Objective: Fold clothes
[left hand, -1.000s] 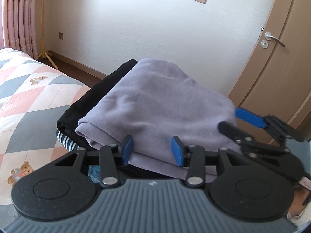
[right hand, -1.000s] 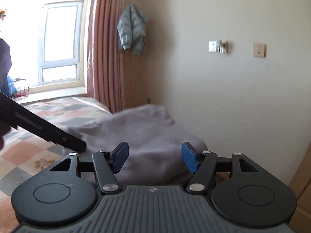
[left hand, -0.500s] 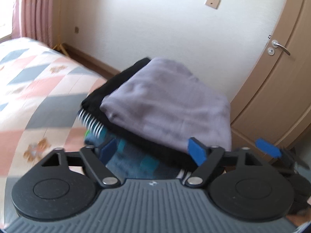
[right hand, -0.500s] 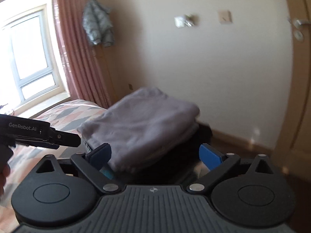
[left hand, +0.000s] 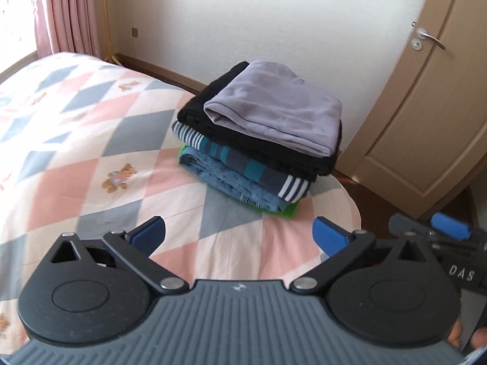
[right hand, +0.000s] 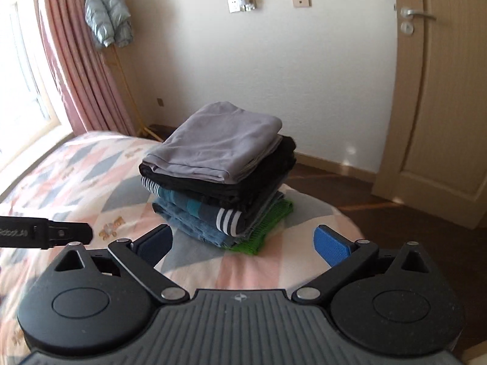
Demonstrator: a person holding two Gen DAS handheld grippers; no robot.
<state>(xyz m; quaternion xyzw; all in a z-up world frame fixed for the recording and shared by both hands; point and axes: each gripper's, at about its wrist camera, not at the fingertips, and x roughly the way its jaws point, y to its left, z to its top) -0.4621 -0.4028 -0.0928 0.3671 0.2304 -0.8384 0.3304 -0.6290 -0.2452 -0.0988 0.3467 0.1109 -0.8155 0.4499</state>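
Five folded garments make up the stack (left hand: 258, 140) ahead of both your tools, near the corner of the bed (left hand: 91, 158): a grey top (left hand: 274, 112) uppermost, then a black piece (left hand: 207, 106), a striped one (left hand: 243, 164), a blue denim one (left hand: 219, 176) and a green one (left hand: 289, 210) at the bottom. Judged from this, the folding looks done or nearly so, and the step in hand is clearing away from the pile without knocking it.

Do that well by keeping both tools low and level over the quilt and drawing straight back along your fingers' line; the stack leans slightly and its edges are not flush, so a sideways brush could topple it. If you mean to square it up, press from both sides at once.

Your left gripper (left hand: 239, 237) is spread wide and holds nothing, with the pile well ahead of it and a little to its right. Your right gripper (right hand: 243, 240) is likewise spread wide and empty, with the pile straight ahead, nearer its left finger. The left tool shows at the right tool's left edge.
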